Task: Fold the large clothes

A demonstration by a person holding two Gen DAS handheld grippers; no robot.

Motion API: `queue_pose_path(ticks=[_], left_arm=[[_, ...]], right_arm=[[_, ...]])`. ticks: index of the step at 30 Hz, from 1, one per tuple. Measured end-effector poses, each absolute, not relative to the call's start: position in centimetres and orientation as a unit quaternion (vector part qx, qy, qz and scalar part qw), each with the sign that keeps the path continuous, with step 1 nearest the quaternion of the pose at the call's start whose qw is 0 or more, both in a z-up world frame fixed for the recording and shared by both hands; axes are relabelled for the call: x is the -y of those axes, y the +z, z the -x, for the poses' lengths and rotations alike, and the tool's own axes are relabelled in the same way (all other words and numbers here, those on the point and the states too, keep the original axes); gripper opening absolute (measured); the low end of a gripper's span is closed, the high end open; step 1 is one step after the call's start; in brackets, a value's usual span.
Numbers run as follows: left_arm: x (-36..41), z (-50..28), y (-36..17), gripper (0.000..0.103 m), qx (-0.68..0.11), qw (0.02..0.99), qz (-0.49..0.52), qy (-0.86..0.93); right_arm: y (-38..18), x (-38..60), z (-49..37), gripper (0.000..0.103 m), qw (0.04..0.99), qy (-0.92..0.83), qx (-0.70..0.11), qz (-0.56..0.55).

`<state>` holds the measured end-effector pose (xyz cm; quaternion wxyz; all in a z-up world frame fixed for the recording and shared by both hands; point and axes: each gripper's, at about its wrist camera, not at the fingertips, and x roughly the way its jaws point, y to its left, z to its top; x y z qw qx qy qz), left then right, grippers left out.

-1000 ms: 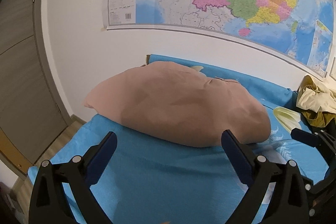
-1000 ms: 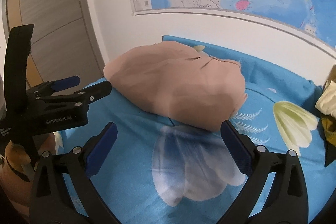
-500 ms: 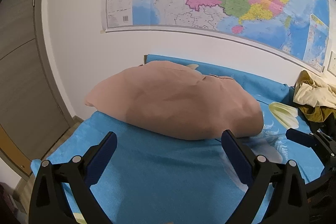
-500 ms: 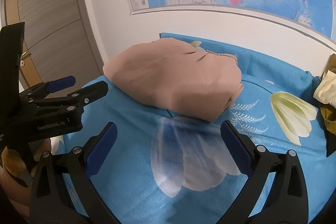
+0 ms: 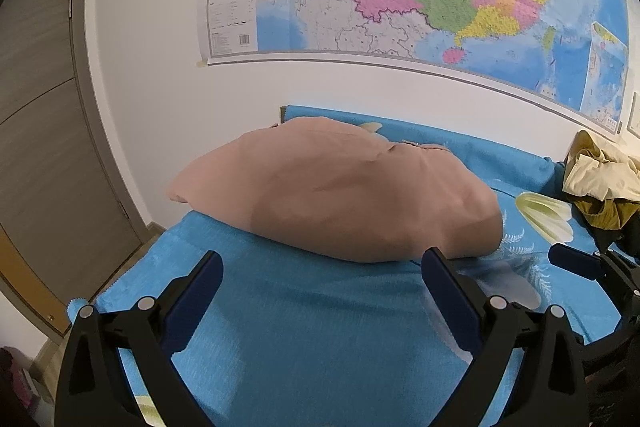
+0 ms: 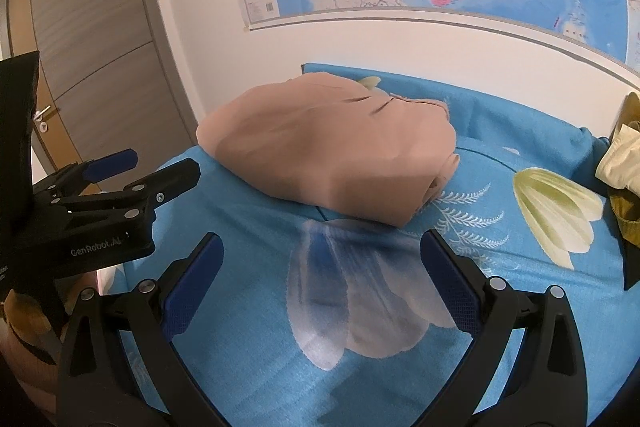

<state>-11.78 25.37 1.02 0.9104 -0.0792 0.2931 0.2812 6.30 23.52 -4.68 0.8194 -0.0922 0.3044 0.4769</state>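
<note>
The folded tan garment point(image 5: 340, 195) is lying on the blue bedspread point(image 5: 304, 327), its long axis running left to right across the far side. Both grippers are hovering short of its near edge, jaws apart and holding nothing. The left gripper point(image 5: 320, 287) is facing the garment's middle; the right gripper point(image 6: 320, 263) is facing its right end, probably slightly nearer.
</note>
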Motion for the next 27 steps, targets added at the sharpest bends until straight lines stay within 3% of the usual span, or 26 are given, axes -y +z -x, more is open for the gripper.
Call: queue_pose_path(ticks=[27], left_arm=[[-25.28, 11.79, 0.72, 0.096, -0.298, 0.906, 0.081, 0.291]], right_arm=[[-4.61, -22.97, -6.57, 0.097, 0.820, 0.475, -0.307, 0.086]])
